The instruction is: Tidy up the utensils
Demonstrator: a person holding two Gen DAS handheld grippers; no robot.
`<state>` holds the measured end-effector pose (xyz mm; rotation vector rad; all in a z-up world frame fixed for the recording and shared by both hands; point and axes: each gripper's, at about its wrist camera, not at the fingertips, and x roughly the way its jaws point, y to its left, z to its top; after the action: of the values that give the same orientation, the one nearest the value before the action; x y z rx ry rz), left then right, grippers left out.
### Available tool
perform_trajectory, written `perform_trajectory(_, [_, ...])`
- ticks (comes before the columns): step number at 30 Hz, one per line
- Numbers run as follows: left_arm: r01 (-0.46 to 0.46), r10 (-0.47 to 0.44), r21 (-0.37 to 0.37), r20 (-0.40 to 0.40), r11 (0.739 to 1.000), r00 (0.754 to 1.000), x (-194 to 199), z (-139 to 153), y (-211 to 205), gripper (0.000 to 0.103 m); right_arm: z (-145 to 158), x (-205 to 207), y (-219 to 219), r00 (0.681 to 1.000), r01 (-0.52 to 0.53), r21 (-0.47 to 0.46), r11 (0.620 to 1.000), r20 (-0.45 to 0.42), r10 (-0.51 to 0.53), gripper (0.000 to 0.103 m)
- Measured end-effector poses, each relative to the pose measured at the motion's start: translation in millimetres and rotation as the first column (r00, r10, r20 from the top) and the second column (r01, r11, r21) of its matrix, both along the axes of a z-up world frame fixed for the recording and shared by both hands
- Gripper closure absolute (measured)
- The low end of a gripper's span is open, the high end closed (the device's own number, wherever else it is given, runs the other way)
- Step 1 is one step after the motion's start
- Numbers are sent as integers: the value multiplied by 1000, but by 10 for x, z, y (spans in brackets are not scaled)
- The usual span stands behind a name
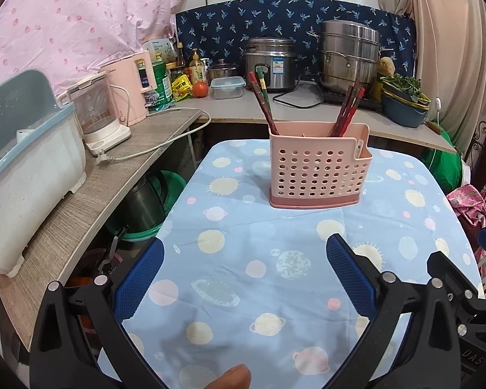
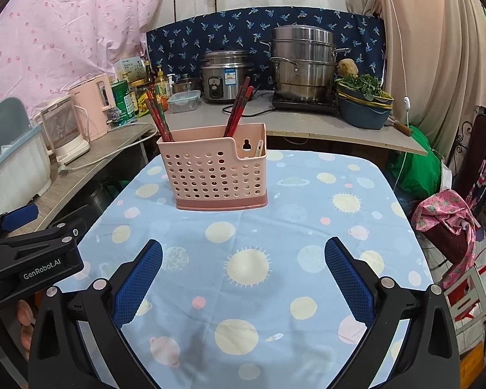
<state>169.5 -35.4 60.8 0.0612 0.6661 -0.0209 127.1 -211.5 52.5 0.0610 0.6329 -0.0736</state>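
The pink perforated utensil holder (image 1: 317, 170) stands upright toward the far side of a table covered by a light blue planet-print cloth (image 1: 243, 259). Two bunches of dark red chopsticks lean out of it: one bunch (image 1: 262, 100) at its left end, tilted left, and another (image 1: 348, 110) right of the middle, tilted right. In the right wrist view a pale utensil handle (image 2: 258, 148) shows in the lower, notched compartment at the holder's right end.

The left gripper (image 1: 244, 272) hovers over the near part of the cloth, its blue-padded fingers spread wide and holding nothing. The right gripper (image 2: 243, 272) sits beside it, likewise spread wide and empty, well short of the holder.

Behind the table a counter carries a rice cooker (image 1: 270, 64), a stacked steel steamer pot (image 1: 350, 58) and a pink kettle (image 1: 129, 87)
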Motion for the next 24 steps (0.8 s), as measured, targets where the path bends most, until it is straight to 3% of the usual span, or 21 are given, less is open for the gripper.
perform_trajectory(24, [20, -20, 4, 2, 1000, 1000, -31, -25, -71, 7, -52, 20, 50, 1000, 5, -7, 1000, -14, -5, 7])
